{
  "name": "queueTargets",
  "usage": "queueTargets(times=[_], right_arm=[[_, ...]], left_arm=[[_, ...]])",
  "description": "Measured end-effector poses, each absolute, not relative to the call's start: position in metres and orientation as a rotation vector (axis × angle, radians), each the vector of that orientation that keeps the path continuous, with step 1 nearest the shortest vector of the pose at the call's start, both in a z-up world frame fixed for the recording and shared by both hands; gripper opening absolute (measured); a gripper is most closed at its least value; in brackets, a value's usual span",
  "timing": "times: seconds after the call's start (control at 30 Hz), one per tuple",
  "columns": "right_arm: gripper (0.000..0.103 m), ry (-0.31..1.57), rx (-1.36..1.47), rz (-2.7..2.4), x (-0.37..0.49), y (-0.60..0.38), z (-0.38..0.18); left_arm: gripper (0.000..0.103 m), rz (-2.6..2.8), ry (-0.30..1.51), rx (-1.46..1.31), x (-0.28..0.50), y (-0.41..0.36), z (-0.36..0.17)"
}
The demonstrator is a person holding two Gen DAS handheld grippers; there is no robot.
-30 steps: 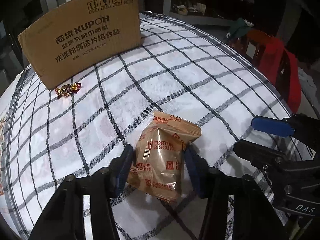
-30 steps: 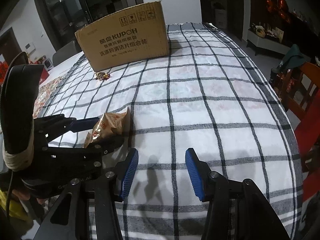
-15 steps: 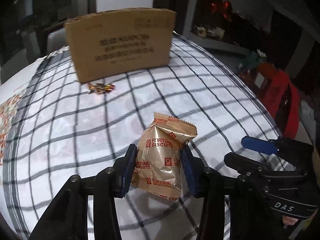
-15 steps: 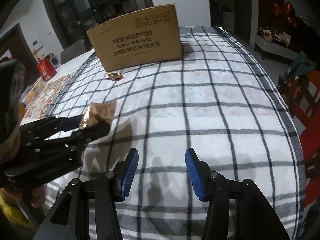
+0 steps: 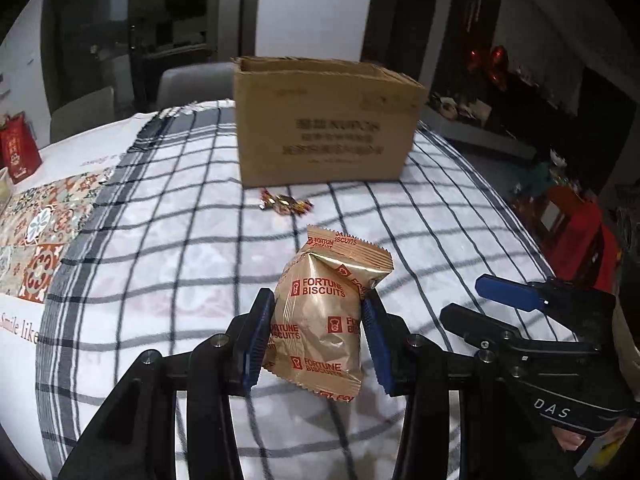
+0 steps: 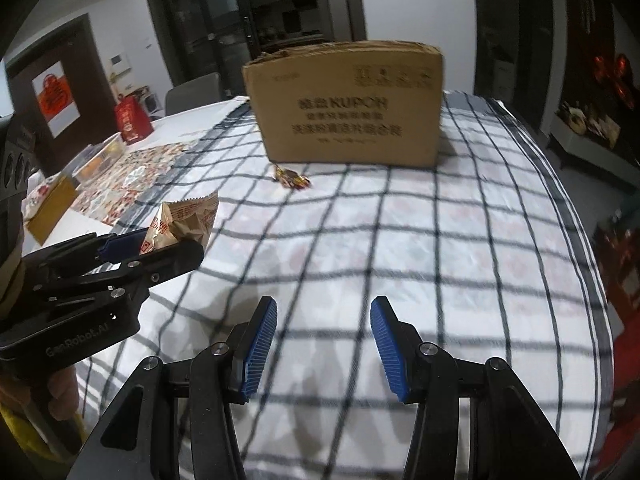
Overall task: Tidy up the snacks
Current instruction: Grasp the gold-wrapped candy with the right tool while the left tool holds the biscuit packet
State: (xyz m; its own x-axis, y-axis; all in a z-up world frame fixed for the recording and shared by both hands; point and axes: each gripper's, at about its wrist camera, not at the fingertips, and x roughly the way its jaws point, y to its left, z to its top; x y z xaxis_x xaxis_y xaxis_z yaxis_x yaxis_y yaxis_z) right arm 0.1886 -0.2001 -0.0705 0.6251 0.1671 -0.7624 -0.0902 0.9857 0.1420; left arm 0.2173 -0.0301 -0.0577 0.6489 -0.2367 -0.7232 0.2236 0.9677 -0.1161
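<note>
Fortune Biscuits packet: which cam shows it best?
Left wrist: the Fortune Biscuits packet fills the centre, print legible, clamped between the left gripper's jaws. Right wrist catches only its crumpled top end at the left edge.

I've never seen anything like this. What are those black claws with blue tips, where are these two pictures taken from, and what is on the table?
There is no robot here: a person holds a pair of hand-held tongs in each hand, and a wide-angle camera on each looks forward along its two blue-padded fingers. One picture comes from the left tongs, the other from the right tongs; each also catches the other pair at its edge. The left tongs grip a gold packet of Fortune Biscuits, lifted off the checked tablecloth. The right tongs are open and hold nothing. Farther back stands a cardboard box, open at the top, with a small wrapped candy lying just in front of it.
</note>
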Motion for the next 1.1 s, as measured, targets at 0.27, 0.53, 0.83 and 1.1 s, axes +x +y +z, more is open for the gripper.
queueTargets(times=[0.27,0.53,0.83,1.1], right_arm=[[0.05,0.86,0.052,0.211,0.228,-0.184,-0.068],[0.05,0.839,0.015,0.261,0.269,-0.175,-0.074],[0.05,0.843,-0.049,0.331,0.317,-0.158,-0.085],[0.049,0.865,-0.091,0.383,0.354,-0.149,-0.098]], left_arm=[[0.044,-0.199,0.806,-0.046,0.24,-0.011,-0.055],[0.044,-0.143,0.803,-0.059,0.271,0.005,-0.061],[0.043,-0.098,0.82,-0.067,0.303,0.02,-0.075],[0.043,-0.073,0.844,-0.074,0.324,0.026,-0.086]])
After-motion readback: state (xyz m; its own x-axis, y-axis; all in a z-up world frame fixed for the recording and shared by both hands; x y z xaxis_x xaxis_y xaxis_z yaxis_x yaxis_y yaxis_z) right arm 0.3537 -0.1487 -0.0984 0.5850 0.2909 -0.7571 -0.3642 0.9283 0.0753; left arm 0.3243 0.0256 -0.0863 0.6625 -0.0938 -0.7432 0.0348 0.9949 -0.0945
